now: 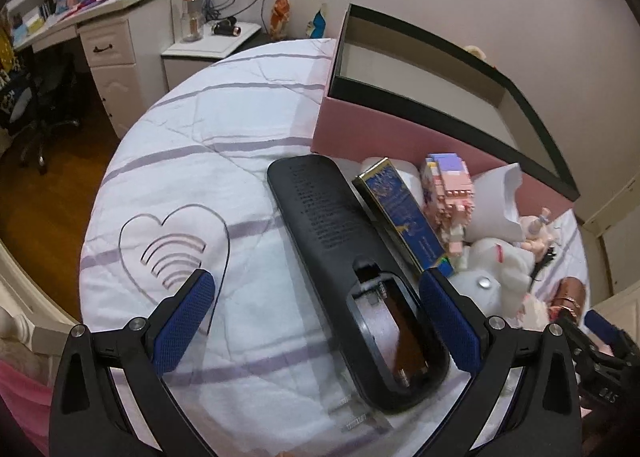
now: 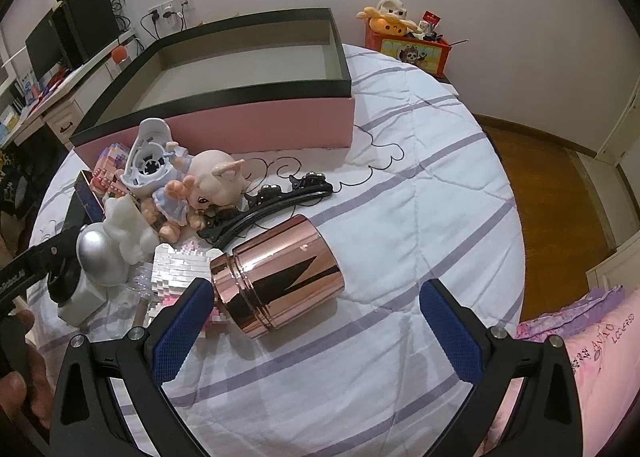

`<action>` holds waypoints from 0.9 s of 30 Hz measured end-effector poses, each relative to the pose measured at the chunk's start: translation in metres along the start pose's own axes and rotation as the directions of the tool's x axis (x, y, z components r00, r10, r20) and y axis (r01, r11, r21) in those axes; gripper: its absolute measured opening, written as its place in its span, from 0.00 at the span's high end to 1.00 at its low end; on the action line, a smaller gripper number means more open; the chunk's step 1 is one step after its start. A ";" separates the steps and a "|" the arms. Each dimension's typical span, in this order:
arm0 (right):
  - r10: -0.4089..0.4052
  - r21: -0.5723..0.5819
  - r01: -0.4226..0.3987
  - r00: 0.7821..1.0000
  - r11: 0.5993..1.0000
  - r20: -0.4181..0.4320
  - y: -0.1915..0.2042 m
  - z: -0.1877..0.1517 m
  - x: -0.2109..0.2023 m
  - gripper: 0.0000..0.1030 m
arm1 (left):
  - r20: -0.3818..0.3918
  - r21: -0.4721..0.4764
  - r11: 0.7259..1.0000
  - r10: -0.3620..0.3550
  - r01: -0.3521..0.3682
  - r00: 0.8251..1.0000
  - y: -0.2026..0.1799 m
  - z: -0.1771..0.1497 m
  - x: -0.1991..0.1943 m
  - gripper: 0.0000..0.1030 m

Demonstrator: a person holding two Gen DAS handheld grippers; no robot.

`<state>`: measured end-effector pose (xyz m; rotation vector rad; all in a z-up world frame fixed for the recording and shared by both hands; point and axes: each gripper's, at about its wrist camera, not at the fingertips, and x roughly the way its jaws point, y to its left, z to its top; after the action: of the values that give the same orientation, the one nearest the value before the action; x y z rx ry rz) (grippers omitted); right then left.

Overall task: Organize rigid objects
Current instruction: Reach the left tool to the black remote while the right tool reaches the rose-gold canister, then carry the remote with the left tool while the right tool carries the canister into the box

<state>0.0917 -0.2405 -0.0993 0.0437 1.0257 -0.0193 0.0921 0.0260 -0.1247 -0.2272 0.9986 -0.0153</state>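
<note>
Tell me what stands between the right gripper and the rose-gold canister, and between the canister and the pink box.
Nothing blocks the right gripper: its fingers are open, and the rose-gold canister lies just ahead on the quilt. Toward the pink box, black hair clips and a pig doll lie between; lifting over clears them.

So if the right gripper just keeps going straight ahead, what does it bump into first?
Probably the rose-gold canister, lying on its side on the bed just ahead of the open right gripper. It sits a bit left of centre, so the left finger would likely touch first; depth is hard to judge.
</note>
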 end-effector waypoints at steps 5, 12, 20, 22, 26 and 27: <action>0.011 -0.010 -0.011 1.000 1.000 -0.002 0.000 0.002 0.008 0.04 | 0.001 0.035 0.998 0.043 -0.043 0.999 -0.007 0.004 0.008 0.00; 0.049 -0.016 -0.049 0.999 0.999 0.013 -0.005 0.008 0.015 0.07 | 0.016 0.059 0.998 0.032 -0.033 0.999 -0.004 0.003 0.009 0.01; 0.136 -0.018 -0.136 0.991 0.990 -0.011 -0.004 0.010 0.025 0.47 | 0.039 0.103 0.994 0.024 -0.028 0.999 -0.003 -0.002 0.000 0.53; 0.148 -0.012 -0.148 0.989 0.989 -0.010 -0.005 0.010 0.026 0.47 | 0.034 0.091 0.996 -0.004 0.001 0.999 0.004 -0.001 -0.001 0.55; 0.157 -0.002 -0.157 0.988 0.988 -0.002 -0.006 0.008 0.024 0.47 | 0.027 0.083 0.996 -0.031 0.029 0.999 0.012 0.002 -0.002 0.57; 0.162 0.000 -0.162 0.987 0.987 0.001 -0.006 0.007 0.023 0.47 | 0.027 0.084 0.996 -0.033 0.030 0.999 0.013 0.002 -0.002 0.57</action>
<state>0.1095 -0.2467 -0.1152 0.1273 1.0189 0.1289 0.0916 0.0390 -0.1241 -0.1658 0.9636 -0.0825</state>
